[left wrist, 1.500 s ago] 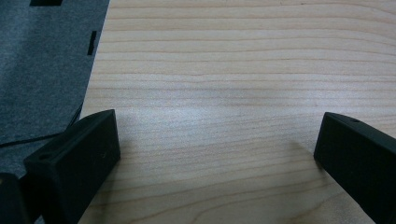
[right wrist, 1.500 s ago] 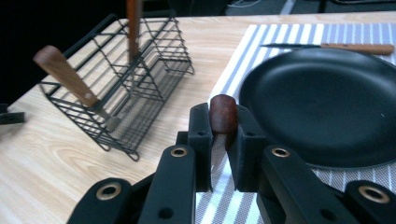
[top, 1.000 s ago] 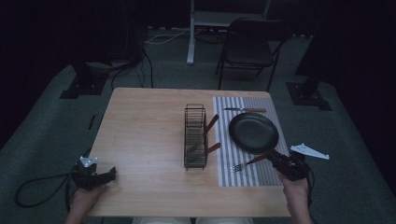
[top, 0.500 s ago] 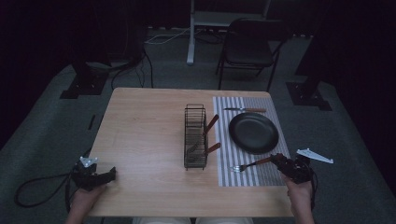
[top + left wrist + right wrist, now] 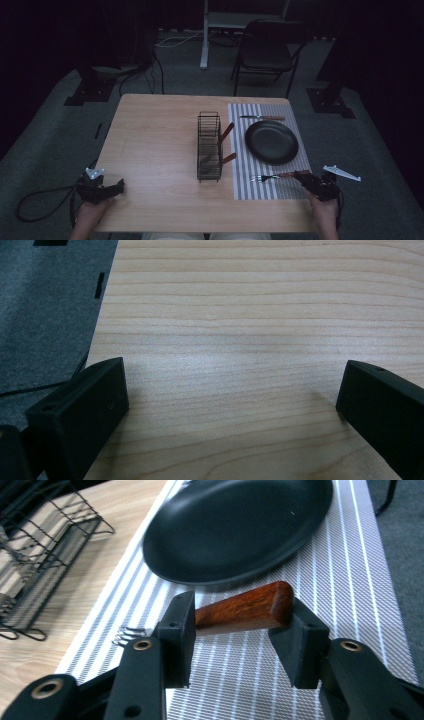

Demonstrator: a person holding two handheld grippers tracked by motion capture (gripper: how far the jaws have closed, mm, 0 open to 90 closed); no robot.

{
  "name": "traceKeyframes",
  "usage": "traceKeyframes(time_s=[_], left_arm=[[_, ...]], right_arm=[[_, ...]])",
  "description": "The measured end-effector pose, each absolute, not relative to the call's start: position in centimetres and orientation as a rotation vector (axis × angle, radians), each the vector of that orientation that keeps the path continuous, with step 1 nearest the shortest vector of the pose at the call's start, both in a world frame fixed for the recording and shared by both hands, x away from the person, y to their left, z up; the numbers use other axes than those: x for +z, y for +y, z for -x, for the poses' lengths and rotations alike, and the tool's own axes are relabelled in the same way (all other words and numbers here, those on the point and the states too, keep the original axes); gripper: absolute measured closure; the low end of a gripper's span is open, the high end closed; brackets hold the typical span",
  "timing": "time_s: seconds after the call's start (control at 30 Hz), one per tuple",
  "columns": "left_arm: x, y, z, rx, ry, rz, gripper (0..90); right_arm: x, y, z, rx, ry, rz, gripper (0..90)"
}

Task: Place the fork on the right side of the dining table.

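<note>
- High view, far left: the left gripper [image 5: 100, 189] sits at the near left corner of the surface [image 5: 160, 145], its cable trailing to the floor.
- Left gripper view: its jaws stand wide apart over bare wood, nothing between them — released.
- Mid-surface stands a wire rack [image 5: 209, 146] with two wooden-handled utensils in it.
- Just right of it lies a striped mat [image 5: 245, 190], carrying a black plate [image 5: 271, 142] and, beyond that, a knife [image 5: 262, 118].
- The fork [image 5: 274, 176] lies along the mat's near edge, tines toward the rack.
- Far right: the right gripper [image 5: 312, 181] is at the fork's handle.
- Right gripper view: the fork's brown handle [image 5: 245, 607] lies crosswise between the jaws, which have just been opening; the pads seem loose beside it, not pressing.
</note>
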State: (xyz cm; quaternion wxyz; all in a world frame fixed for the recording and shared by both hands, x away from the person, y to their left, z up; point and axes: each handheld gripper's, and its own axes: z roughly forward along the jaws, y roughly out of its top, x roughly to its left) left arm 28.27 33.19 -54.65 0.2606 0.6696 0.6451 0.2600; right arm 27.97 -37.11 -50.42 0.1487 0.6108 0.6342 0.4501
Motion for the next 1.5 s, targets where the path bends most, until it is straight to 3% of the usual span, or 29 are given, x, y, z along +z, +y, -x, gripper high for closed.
traceKeyframes(time_s=[1.1, 1.5], left_arm=[[-54.7, 33.2, -28.3, 0.705, 1.746, -1.816, 0.7], [-54.7, 33.2, -28.3, 0.705, 1.746, -1.815, 0.7]], right_arm=[[-54.1, -38.7, -31.1, 1.157, 1.930, -1.814, 42.1], [-53.9, -38.4, -31.4, 1.001, 1.897, -1.793, 38.0]])
